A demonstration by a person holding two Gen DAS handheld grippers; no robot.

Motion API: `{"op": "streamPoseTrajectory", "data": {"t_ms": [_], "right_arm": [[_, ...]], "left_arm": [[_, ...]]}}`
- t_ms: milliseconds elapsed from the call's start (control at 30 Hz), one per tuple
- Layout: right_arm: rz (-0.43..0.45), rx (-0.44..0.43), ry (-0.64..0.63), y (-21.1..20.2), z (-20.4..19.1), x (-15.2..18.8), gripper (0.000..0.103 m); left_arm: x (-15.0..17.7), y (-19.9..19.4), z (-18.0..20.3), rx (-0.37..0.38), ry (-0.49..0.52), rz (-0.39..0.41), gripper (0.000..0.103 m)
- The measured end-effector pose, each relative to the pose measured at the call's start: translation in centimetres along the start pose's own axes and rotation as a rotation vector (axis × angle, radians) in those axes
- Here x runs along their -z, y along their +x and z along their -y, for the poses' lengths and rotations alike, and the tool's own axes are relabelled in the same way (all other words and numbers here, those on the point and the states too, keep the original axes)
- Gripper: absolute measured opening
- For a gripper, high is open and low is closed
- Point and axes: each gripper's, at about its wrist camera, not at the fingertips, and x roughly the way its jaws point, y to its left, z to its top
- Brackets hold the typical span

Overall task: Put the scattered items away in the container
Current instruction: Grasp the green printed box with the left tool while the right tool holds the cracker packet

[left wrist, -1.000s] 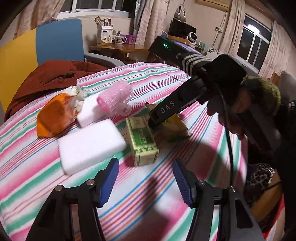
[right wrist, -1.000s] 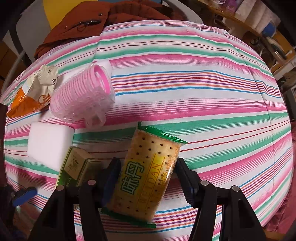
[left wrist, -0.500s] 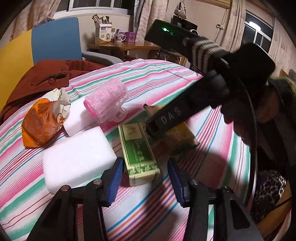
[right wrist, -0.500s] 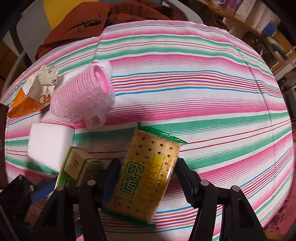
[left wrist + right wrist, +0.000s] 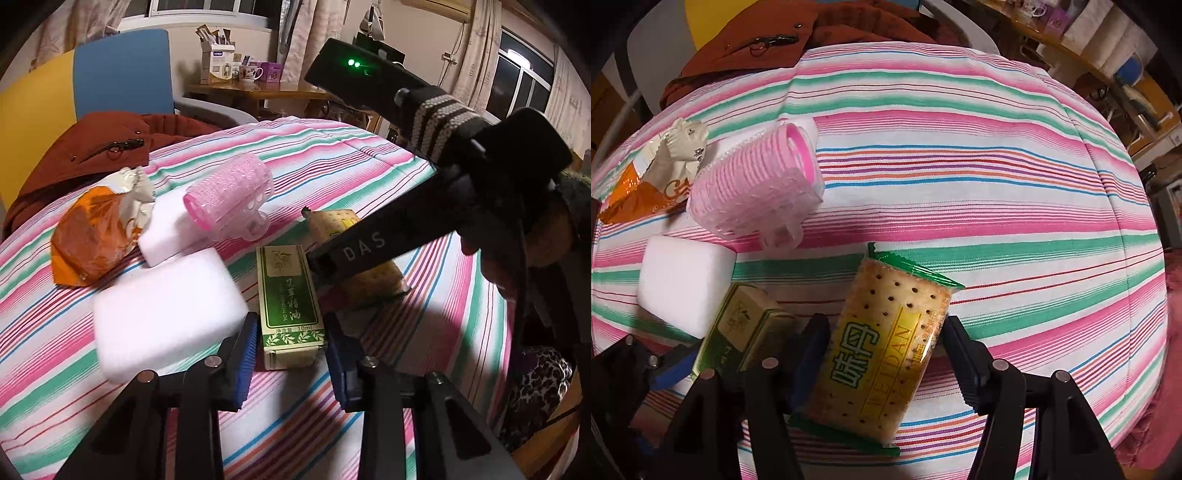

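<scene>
My left gripper (image 5: pixel 290 356) has its jaws drawn narrow, pads pressing both sides of the green box (image 5: pixel 290 295), low centre of the frame. My right gripper (image 5: pixel 882 360) clamps the cracker packet (image 5: pixel 886 354), jaws half apart. Around them on the striped cloth (image 5: pixel 960 177), white sponges (image 5: pixel 166 306) lie left, a pink basket (image 5: pixel 231 195) above.

Left gripper (image 5: pixel 290 354) pinching green box (image 5: pixel 290 295) near striped bedcover's (image 5: pixel 332 155) front edge. White sponge (image 5: pixel 166 306) lying beside box. Right gripper (image 5: pixel 354 254) gripping cracker packet (image 5: pixel 373 277) just beyond.
</scene>
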Motion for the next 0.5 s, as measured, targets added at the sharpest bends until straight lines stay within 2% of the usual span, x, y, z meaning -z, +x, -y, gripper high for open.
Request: {"op": "streamPoseTrajectory", "data": {"t_ms": [167, 233, 333, 367, 500], "right_arm": [[0.011, 0.001, -0.015, -1.4, 0.1, 1.2, 0.058], [0.018, 0.001, -0.02, -2.6, 3.3, 5.4, 0.056], [0.021, 0.003, -0.023, -3.2, 3.4, 6.0, 0.056], [0.021, 0.002, -0.024, -3.1, 3.7, 6.0, 0.056], [0.018, -0.009, -0.01, 0.5, 0.8, 2.0, 0.057]], "left_arm": [[1.5, -1.8, 0.2, -0.022, 0.026, 0.022, 0.033], [2.3, -2.5, 0.0, -0.025, 0.024, 0.019, 0.032], [3.5, -3.5, -0.3, -0.021, 0.005, 0.018, 0.032], [3.9, -3.8, -0.5, -0.02, -0.004, 0.019, 0.032], [4.9, -4.4, -0.7, -0.026, -0.015, 0.017, 0.031]]}}
